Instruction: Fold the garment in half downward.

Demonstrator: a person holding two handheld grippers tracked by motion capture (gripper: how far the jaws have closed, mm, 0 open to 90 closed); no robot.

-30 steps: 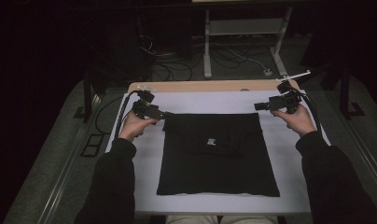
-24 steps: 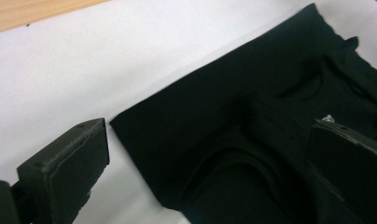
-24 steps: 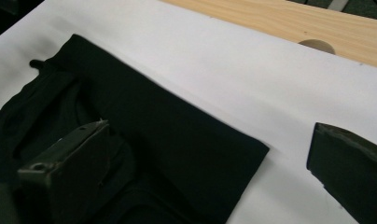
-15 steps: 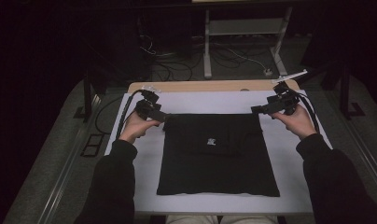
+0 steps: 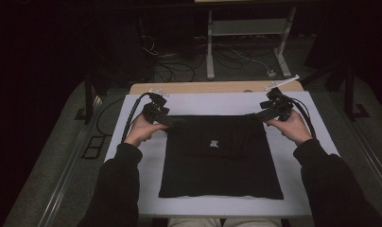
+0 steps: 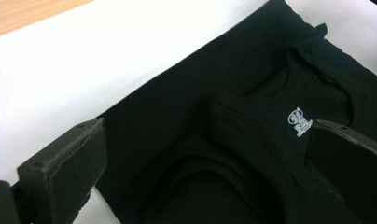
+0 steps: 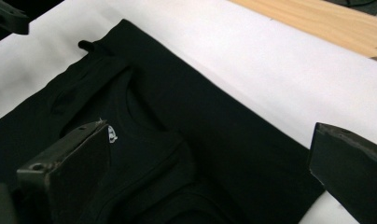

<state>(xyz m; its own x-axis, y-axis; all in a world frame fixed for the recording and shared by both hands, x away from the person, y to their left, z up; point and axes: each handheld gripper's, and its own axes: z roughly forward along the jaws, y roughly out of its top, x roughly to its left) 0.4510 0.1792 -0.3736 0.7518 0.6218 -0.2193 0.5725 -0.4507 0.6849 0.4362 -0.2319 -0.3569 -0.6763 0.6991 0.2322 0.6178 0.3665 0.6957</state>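
Our left gripper [image 5: 177, 121] has its jaws spread wide over the far left corner of the shirt [image 5: 220, 158], grasping nothing; our right gripper [image 5: 253, 115] is just as wide over the far right corner. One black shirt, soft and matte, lies folded square on the white sheet [image 5: 293, 163], with one small white logo [image 6: 300, 121] below its round collar.

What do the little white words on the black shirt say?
White print on the shirt, inside the collar: a round emblem above small lines of text, too small and blurred to read.
No other words, numbers or signs can be read.
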